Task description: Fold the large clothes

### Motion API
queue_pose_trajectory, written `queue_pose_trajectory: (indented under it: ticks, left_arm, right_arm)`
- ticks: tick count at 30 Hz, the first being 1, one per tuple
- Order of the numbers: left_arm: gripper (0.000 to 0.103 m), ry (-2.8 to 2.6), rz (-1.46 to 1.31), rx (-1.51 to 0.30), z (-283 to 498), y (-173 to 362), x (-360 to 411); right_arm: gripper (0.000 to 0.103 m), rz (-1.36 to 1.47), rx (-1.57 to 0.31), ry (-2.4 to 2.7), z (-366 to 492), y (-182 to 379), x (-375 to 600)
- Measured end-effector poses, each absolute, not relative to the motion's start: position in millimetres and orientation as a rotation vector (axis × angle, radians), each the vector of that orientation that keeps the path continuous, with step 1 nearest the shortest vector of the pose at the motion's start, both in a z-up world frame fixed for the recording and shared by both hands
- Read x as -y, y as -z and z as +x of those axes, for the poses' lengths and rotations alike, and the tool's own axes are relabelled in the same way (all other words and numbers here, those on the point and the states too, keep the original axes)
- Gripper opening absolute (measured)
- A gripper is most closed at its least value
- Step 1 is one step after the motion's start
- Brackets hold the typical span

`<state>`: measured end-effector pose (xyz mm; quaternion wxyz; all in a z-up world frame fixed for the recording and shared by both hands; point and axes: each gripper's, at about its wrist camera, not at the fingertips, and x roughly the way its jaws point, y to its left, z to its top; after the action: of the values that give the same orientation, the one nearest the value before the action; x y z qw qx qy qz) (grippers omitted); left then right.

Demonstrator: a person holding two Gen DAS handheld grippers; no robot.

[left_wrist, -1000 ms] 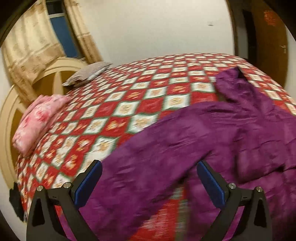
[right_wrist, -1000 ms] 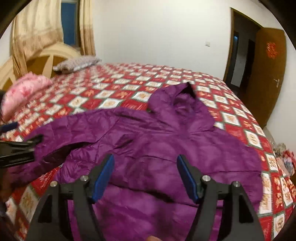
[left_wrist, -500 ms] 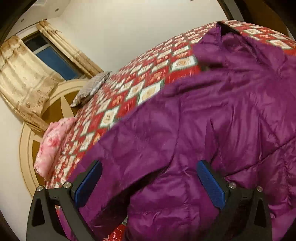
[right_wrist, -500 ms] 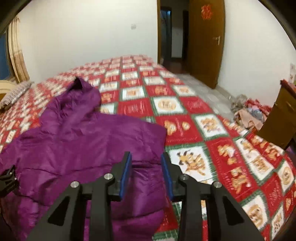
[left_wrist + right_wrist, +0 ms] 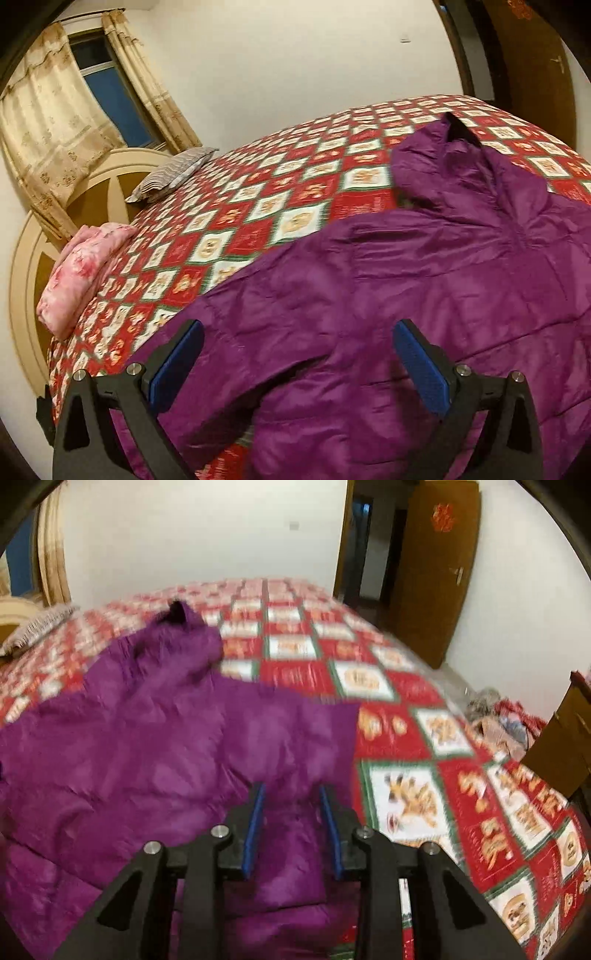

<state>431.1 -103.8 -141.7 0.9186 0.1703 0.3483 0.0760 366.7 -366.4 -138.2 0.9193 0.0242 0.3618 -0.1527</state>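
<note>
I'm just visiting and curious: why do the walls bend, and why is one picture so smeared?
Both wrist views are fisheye, so the bed bulges and the corners go black. The right wrist view is motion-blurred, with the quilt squares and jacket smeared; only the right gripper stays sharp. The left wrist view is crisper, with light blur; indoor lighting is dim and warm.

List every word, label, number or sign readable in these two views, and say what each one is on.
Nothing reads clearly.
Red paper sign on the wooden door: looks like a Chinese character, too blurred to quote.
Gold characters on the red squares of the patterned bedspread: Chinese-style, blurred by motion, unreadable.
Purple puffer jacket: no label or brand visible.
Left gripper and right gripper: no markings visible.
</note>
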Motion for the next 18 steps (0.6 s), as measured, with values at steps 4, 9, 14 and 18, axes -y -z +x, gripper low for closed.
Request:
queue_pose_trajectory:
  ticks: [4, 9, 14, 18]
  left_arm:
    - [0.102, -0.194, 0.42, -0.764, 441, 174, 115]
    - [0.102, -0.17, 0.369, -0.772, 440, 190, 103]
    - [0.102, -0.145, 0.314, -0.769, 440, 194, 97]
    - [0.102, -0.133, 0.314, -0.781, 440, 191, 98]
  right_arm:
    - [0.034, 0.047, -0.754, 0.262, 386, 148, 348]
    - [0.034, 0.016, -0.829, 0.24, 399, 190, 332]
    - [0.034, -0.025, -0.829, 0.258, 400, 196, 328]
    - [0.034, -0.059, -0.834, 0.273, 403, 198, 324]
